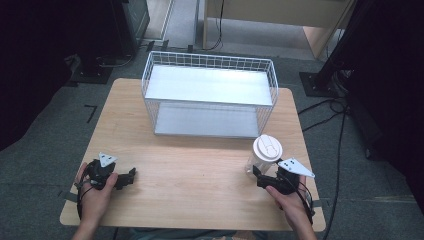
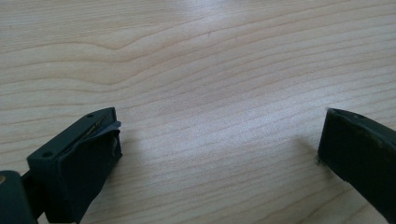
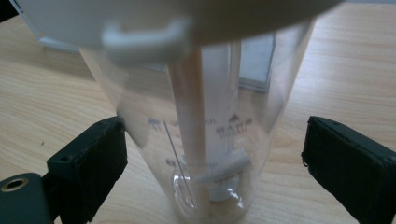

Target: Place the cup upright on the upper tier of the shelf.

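Grey print on the clear cup is too blurred to read.

A light wooden table with rounded corners carries everything; its pale grain runs across the top, plain in the left gripper view. At the far middle stands a white wire basket, its open front facing the person, with a flat white shelf across its upper part and a white floor panel below, resting on the wood. Near the right front edge a clear plastic cup with a white lid stands upright on the table; the right gripper view shows its see-through wall and its base on the wood. The table itself stands on grey carpet
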The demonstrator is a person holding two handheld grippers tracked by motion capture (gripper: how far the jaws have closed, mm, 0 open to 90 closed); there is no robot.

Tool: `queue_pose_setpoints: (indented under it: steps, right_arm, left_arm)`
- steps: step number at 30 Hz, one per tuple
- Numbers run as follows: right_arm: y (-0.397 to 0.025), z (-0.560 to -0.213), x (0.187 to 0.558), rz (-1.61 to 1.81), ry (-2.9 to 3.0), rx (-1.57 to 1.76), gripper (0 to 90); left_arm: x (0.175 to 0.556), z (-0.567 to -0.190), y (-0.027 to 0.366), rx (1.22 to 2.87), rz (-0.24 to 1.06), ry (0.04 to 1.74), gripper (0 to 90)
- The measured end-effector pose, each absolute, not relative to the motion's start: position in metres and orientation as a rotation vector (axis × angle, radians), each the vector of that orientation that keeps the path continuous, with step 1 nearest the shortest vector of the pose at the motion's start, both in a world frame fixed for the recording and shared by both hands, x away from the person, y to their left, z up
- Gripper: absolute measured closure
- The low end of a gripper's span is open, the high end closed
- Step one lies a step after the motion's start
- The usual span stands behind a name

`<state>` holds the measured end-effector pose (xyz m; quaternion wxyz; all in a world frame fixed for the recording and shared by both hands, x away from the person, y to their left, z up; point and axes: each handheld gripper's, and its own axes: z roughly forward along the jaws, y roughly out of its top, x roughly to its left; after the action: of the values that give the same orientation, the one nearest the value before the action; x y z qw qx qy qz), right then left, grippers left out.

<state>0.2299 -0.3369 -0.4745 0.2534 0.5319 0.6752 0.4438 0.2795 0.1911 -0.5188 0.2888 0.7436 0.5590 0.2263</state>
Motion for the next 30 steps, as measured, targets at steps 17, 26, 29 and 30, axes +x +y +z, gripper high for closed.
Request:
queue_pose_setpoints:
  steps: [17, 26, 29, 30]
  right_arm:
    - [-0.325, -0.457, 0.236, 1.257, 1.737, 1.416, 12.5]
    - [-0.32, -0.453, 0.239, 1.285, 1.703, 1.429, 12.6]
    - [-0.32, -0.453, 0.243, 1.29, 1.705, 1.437, 12.4]
    - [-0.318, -0.452, 0.244, 1.283, 1.695, 1.44, 12.9]
  left_arm:
    - [0.279, -0.519, 0.191, 1.985, 0.604, 1.492, 0.0]
    - [0.279, -0.519, 0.191, 1.985, 0.604, 1.492, 0.0]
    - [0.279, -0.519, 0.191, 1.985, 0.604, 1.492, 0.0]
    - [0.279, -0.519, 0.191, 1.985, 0.604, 1.492, 0.0]
